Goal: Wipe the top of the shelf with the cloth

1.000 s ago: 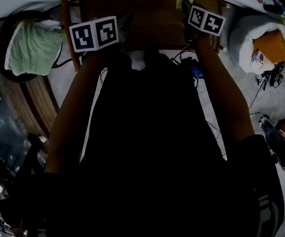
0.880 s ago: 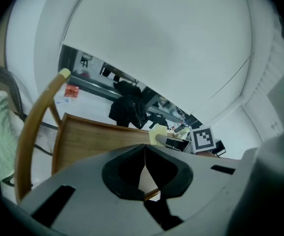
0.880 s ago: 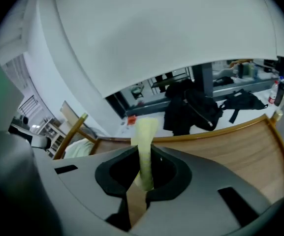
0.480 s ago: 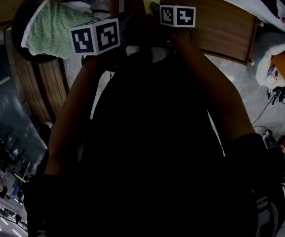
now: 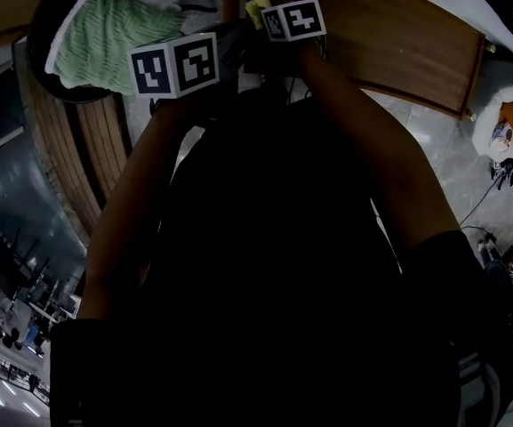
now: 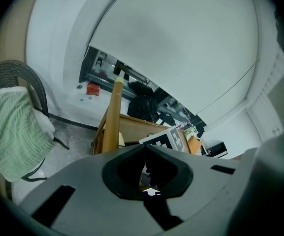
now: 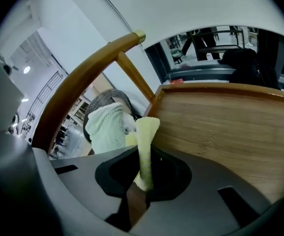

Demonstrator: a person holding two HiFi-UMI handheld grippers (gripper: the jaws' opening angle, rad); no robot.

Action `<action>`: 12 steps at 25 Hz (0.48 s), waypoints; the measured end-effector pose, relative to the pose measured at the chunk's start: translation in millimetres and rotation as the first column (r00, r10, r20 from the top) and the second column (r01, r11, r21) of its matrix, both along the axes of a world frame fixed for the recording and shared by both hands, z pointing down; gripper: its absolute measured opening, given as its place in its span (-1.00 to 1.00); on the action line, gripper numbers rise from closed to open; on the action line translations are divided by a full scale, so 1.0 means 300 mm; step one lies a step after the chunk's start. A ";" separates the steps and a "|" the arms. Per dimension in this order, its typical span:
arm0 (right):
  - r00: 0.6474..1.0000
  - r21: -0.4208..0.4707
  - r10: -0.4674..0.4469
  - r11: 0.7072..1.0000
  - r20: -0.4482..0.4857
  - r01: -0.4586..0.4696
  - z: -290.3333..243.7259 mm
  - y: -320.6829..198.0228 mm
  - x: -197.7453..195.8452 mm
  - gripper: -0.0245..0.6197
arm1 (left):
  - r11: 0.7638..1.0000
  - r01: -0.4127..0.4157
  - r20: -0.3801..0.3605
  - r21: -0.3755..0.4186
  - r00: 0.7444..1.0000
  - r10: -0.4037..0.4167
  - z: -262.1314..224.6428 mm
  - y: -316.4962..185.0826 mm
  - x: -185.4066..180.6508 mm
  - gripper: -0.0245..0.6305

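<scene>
Right gripper (image 7: 144,157): jaws clamped on the cloth, at the left end of the shelf top.
Cloth (image 7: 147,129): pale yellow, 1 narrow fold standing up out of the jaws; whether it touches the wood cannot be told.
Shelf top (image 7: 230,127): brown wood grain with a raised rim.
Left gripper (image 6: 144,151): jaws together with nothing between them, held just beside the right one, off the shelf.
Green towel (image 5: 105,29): draped over a dark woven rim (image 6: 31,77), left of the shelf.
</scene>
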State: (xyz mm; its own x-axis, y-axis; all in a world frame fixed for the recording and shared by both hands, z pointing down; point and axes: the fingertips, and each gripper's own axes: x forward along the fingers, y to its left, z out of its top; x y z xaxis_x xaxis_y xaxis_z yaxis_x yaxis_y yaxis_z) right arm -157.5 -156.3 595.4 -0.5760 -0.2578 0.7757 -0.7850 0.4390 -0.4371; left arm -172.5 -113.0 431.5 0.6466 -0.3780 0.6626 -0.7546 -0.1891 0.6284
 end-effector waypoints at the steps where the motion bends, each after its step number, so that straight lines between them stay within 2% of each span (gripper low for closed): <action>1: 1.000 -0.002 0.000 1.000 0.002 0.000 0.003 0.004 0.000 -0.76 | 1.000 -0.007 0.000 0.001 1.000 0.007 0.000 0.003 0.006 -0.89; 7: 0.999 0.001 -0.035 0.999 -0.014 0.035 0.004 0.015 0.037 -0.76 | 0.999 -0.039 0.002 0.001 0.999 0.039 0.002 0.011 0.062 -0.89; 12: 0.998 0.001 -0.032 0.999 -0.055 0.032 0.004 0.033 0.177 -0.76 | 0.998 -0.069 -0.005 -0.012 0.998 0.069 0.019 0.023 0.161 -0.89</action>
State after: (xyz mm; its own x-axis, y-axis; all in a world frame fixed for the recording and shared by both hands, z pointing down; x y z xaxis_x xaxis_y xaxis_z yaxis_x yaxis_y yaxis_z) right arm -104.4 -146.3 596.7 -0.5405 -0.2415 0.8059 -0.7935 0.4649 -0.3928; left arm -124.3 -106.0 437.1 0.6736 -0.3240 0.6642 -0.7373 -0.2330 0.6341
